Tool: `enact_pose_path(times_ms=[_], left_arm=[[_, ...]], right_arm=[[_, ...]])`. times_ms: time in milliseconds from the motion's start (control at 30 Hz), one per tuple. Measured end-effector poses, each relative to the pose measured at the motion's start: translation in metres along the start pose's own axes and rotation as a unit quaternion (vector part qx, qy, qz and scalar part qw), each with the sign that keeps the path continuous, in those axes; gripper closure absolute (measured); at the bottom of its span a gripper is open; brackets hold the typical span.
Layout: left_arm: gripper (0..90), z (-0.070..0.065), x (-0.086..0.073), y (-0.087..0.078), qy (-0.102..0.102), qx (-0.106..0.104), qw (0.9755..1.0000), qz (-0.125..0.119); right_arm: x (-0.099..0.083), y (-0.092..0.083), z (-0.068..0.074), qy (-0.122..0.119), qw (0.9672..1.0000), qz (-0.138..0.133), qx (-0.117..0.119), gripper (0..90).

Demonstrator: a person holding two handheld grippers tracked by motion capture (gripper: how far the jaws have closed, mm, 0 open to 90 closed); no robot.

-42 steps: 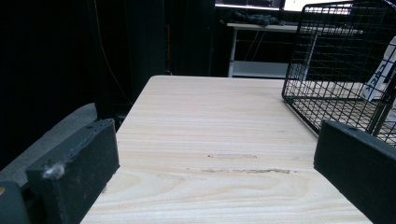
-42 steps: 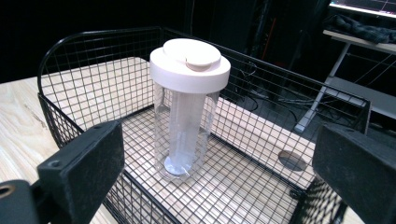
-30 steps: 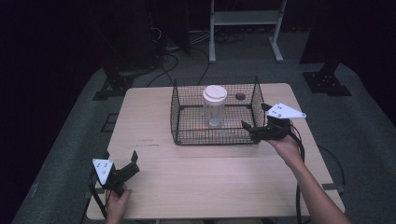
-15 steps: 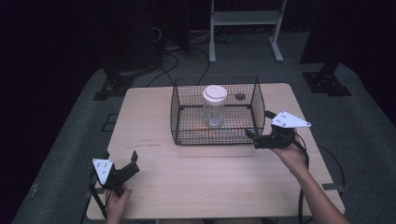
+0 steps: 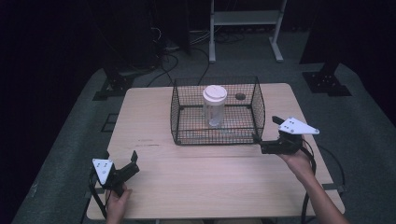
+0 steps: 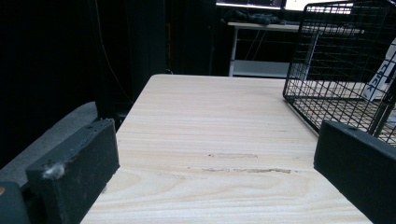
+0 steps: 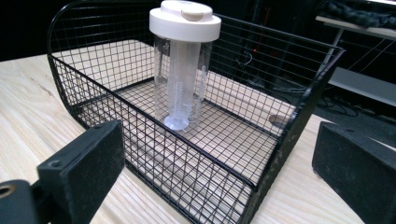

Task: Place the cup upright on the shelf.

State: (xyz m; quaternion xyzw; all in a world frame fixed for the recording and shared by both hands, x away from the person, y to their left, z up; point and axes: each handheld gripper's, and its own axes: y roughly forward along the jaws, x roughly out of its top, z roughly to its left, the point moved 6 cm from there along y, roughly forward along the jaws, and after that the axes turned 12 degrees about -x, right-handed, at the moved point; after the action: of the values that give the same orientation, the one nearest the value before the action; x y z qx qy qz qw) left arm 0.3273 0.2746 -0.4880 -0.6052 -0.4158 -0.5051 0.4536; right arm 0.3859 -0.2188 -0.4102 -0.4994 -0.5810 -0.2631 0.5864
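On the pale wooden table (image 5: pixel 210 172), a black wire basket (image 5: pixel 217 135) holds an upright clear plastic jar with white lid (image 5: pixel 215 106), probably containment; right gripper (image 5: pixel 267 141), spread, faces its corner; left gripper (image 5: pixel 132 163), spread, idles near the table's front-left corner

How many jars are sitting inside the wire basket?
1. A clear jar with a white lid stands upright near the middle of the black wire basket.

Small dark disc (image 5: pixel 240 96), too small
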Motion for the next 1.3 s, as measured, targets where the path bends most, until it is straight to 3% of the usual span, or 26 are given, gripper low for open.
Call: enact_pose_path(times_ms=[1300], left_arm=[[0.0, 0.0, 0.0, 0.0, -0.003, 0.003, 1.0, 0.0]], right_arm=[[-0.048, -0.028, -0.008, 0.025, 0.9995, 0.015, -0.016, 1.9]])
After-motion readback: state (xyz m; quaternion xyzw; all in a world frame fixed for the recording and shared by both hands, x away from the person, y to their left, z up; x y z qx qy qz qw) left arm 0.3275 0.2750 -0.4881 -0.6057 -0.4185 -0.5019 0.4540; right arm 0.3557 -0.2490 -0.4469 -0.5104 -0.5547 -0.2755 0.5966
